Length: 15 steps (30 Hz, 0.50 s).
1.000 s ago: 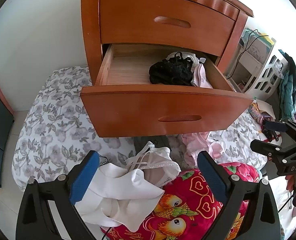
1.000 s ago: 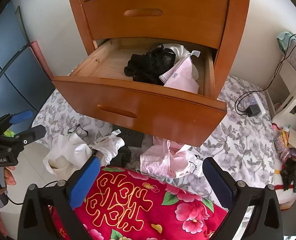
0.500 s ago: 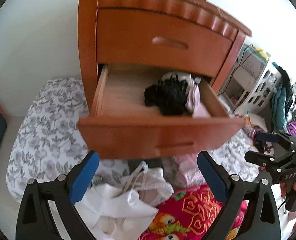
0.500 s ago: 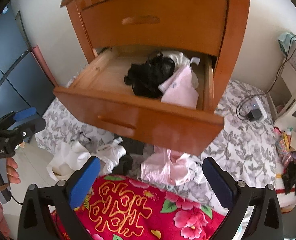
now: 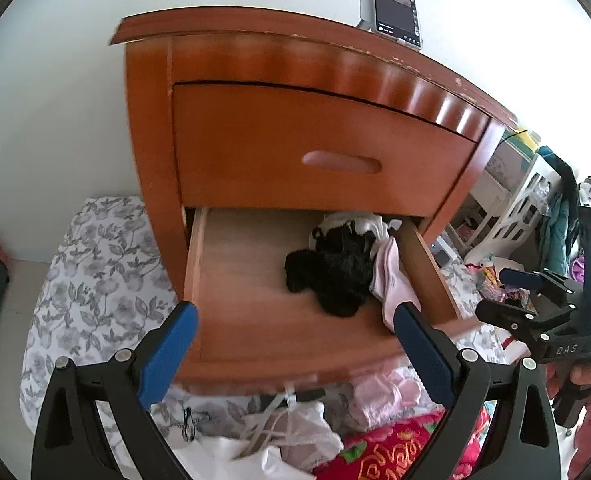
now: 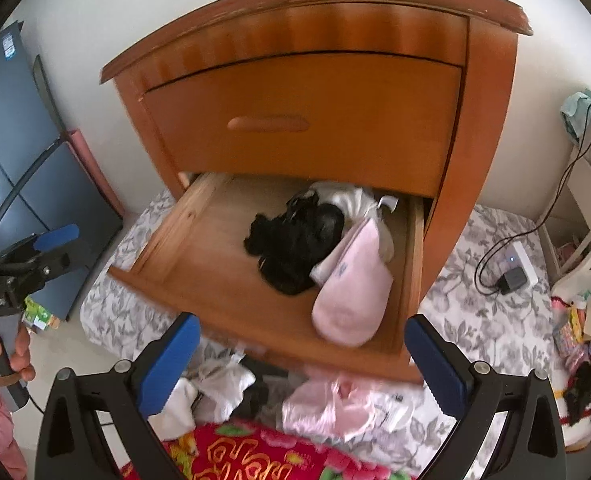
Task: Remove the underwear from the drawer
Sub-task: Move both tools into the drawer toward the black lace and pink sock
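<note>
The lower drawer (image 5: 255,332) (image 6: 199,280) of a wooden nightstand is pulled out. Inside lie a black lace garment (image 5: 331,272) (image 6: 295,244), a pink garment (image 5: 393,280) (image 6: 355,292) and a white one (image 5: 359,222) (image 6: 351,198) at the right rear. My left gripper (image 5: 295,348) hovers open over the drawer's front edge, nothing between its blue pads. My right gripper (image 6: 301,360) is open too, just in front of the drawer below the pink garment. Each gripper also shows at the other view's edge: the right gripper (image 5: 535,300), the left gripper (image 6: 35,252).
Removed white clothes (image 5: 295,436) (image 6: 211,388) and pink clothes (image 6: 327,404) lie on the floral bedding (image 5: 87,288) and a red blanket (image 6: 263,456) below the drawer. A phone (image 5: 395,4) stands on the nightstand. A charger and cable (image 6: 511,276) lie at the right.
Both grippers have risen and moved forward toward the open drawer, so its inside now fills more of each view. Both stayed open and empty.
</note>
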### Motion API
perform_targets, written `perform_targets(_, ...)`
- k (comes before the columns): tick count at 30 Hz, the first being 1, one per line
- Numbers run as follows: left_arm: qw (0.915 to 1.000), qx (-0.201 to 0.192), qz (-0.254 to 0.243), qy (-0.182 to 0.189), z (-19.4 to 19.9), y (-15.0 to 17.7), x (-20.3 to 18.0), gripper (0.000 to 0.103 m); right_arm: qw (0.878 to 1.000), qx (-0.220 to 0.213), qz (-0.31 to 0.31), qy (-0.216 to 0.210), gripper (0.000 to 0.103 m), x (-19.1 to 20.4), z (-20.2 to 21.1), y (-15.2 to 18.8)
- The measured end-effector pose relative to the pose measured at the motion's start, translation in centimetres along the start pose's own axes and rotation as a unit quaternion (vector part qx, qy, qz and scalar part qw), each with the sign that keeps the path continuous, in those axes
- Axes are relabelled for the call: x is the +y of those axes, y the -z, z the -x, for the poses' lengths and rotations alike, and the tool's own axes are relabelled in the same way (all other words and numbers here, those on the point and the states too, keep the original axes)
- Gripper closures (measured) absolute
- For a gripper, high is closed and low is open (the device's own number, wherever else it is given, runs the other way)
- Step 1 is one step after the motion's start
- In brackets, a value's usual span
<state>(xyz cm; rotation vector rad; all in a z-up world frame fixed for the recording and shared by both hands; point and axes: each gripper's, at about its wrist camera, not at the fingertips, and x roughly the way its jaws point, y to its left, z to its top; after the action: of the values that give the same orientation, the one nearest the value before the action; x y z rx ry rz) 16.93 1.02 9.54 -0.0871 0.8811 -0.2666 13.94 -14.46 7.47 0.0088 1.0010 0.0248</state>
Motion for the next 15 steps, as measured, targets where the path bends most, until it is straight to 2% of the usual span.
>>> perform_targets(4,0.9994,0.028,0.008,0.02,-3.5,-2.2,-1.2,0.005,1.0,-0.001,-0.015,-0.003,0.0,-1.4,-2.1,-2.1)
perform_targets(12,0.9948,0.1,0.011,0.018,-12.3,-4.1,-3.4,0.005,0.999,0.041,-0.032,0.006,0.0,-3.6,-8.3,-3.9)
perform_targets(15,0.9927,0.119,0.011,0.016,-14.9,-4.3,-3.8,0.005,0.998,0.052,-0.033,0.005,0.004,-4.2,-10.1,-4.1)
